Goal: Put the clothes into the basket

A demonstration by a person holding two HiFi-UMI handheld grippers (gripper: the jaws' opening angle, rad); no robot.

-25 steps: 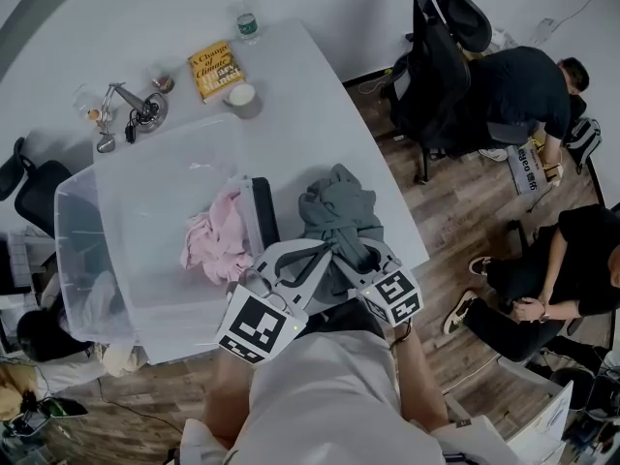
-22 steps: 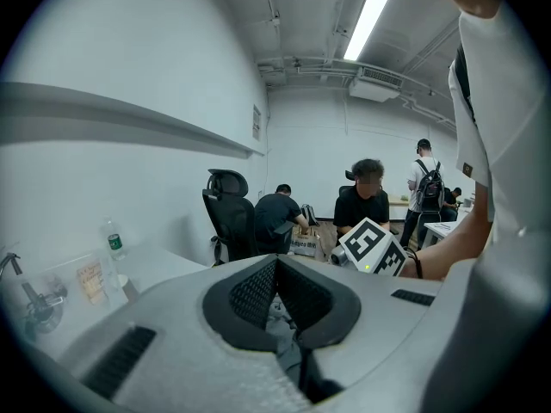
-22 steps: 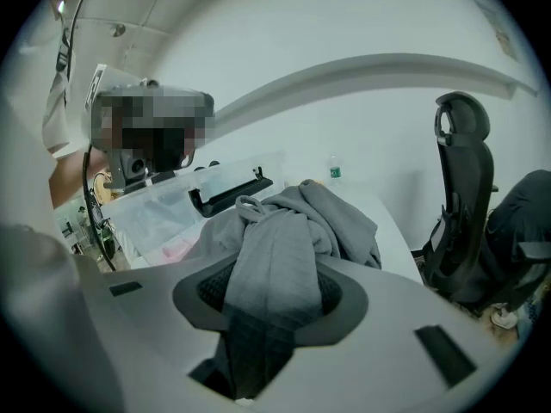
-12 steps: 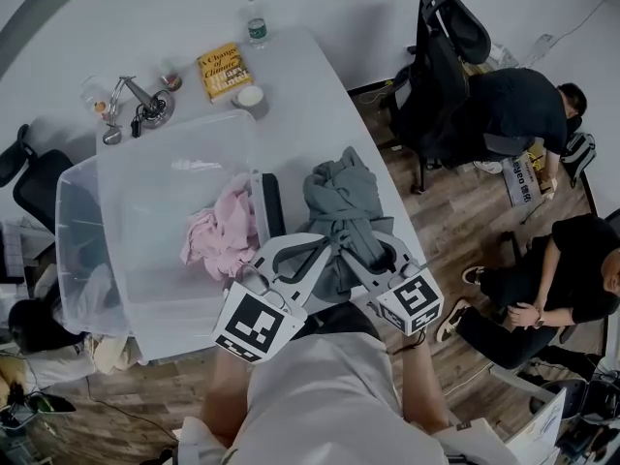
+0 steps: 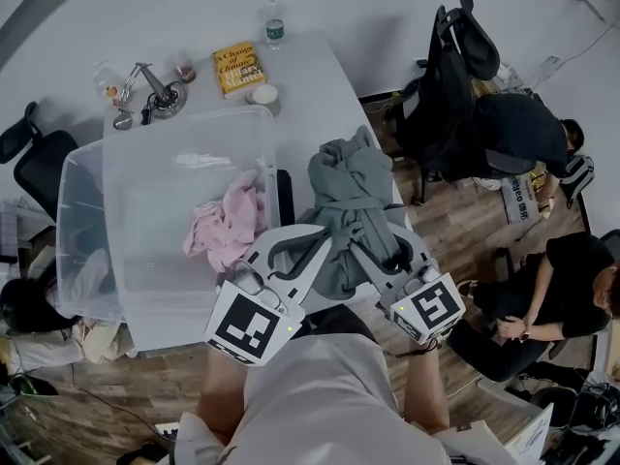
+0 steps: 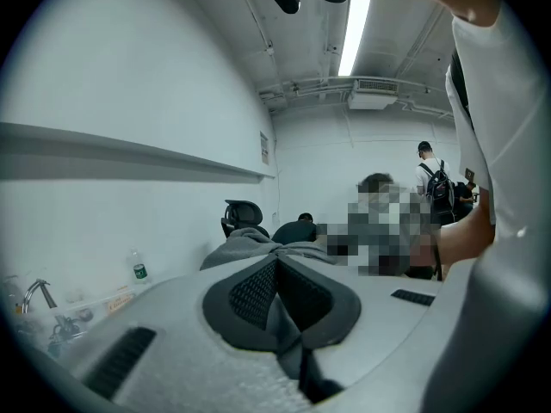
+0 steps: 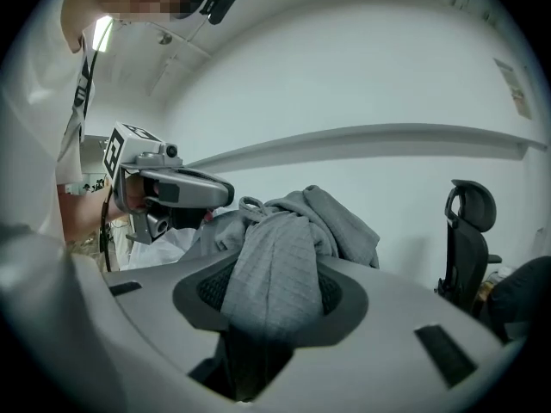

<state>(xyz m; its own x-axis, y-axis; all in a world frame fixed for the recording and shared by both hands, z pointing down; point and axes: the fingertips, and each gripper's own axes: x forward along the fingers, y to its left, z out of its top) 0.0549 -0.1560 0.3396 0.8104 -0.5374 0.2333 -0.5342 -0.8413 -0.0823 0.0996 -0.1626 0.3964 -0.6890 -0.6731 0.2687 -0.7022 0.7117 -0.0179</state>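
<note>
A grey garment (image 5: pixel 349 201) hangs bunched between my two grippers, over the white table (image 5: pixel 310 76) just right of the clear plastic basket (image 5: pixel 92 260). My left gripper (image 5: pixel 322 248) is shut on a thin fold of it (image 6: pixel 250 243), which shows between the pads in the left gripper view. My right gripper (image 5: pixel 376 250) is shut on a thicker bundle of the same cloth (image 7: pixel 284 256). A pink garment (image 5: pixel 228 226) lies inside the basket against its right wall. The right gripper view also shows the left gripper (image 7: pixel 164 188) beside the cloth.
At the table's far end lie a yellow book (image 5: pixel 239 66), a water bottle (image 5: pixel 275 24), a cup (image 5: pixel 263 95) and a small metal stand (image 5: pixel 155 90). Black office chairs (image 5: pixel 455 56) and two seated people (image 5: pixel 523 134) fill the floor at right. Another chair (image 5: pixel 29 158) stands at left.
Both grippers have kept their hold on the grey garment. It has come up off the table and looks larger and nearer. The grippers stand a little further apart.
</note>
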